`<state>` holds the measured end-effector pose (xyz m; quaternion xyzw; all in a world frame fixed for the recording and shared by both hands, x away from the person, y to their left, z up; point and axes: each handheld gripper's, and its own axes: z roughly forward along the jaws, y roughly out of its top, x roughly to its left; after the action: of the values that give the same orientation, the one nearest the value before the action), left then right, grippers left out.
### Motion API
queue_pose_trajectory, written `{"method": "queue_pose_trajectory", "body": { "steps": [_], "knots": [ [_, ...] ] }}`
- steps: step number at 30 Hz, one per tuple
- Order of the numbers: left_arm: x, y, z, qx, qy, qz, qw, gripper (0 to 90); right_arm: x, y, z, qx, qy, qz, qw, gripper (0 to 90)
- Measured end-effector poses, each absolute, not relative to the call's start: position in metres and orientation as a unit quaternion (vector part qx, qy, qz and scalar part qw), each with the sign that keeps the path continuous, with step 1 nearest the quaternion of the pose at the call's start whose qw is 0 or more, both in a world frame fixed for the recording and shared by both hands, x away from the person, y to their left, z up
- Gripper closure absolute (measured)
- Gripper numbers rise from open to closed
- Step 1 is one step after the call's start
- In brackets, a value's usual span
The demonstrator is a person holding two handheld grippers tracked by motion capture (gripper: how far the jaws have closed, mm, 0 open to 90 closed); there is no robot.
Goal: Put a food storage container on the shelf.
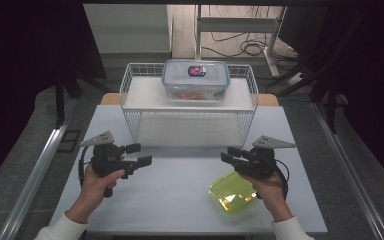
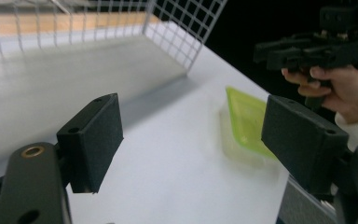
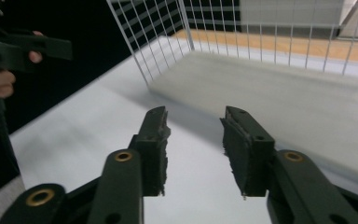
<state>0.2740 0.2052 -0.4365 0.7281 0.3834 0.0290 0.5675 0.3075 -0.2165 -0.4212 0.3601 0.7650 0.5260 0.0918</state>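
Apart over the tabletop (image 1: pixel 180 190), both grippers hold nothing: the left gripper (image 1: pixel 139 155) gapes wide, the right gripper (image 1: pixel 230 154) stands partly parted. Beneath the right hand lies the yellow-green lid (image 1: pixel 231 192), near the wire rack (image 1: pixel 187 107).

Bare surface (image 1: pixel 180 185) between both hand-held grippers, free to pass. Wire rack (image 1: pixel 130 90) blocks the far side; its lower bay is open toward the near side. Lidded container (image 1: pixel 195 80) sits on the rack top. Green lid (image 1: pixel 232 192) lies under the right hand-held gripper (image 1: pixel 228 154).
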Motion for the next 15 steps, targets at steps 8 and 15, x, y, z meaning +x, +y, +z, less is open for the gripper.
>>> {"method": "queue_pose_trajectory", "body": {
  "steps": [8, 15],
  "knots": [
    [0.260, 0.205, -0.460, 0.747, 0.383, 0.024, 0.543, 21.6, 0.297, -0.225, -0.435, 0.360, 0.780, 0.503, 0.091, 47.6],
    [0.250, 0.202, -0.470, 0.759, 0.382, 0.036, 0.526, 21.5, 0.292, -0.234, -0.444, 0.368, 0.782, 0.496, 0.088, 44.6]
  ]
}}
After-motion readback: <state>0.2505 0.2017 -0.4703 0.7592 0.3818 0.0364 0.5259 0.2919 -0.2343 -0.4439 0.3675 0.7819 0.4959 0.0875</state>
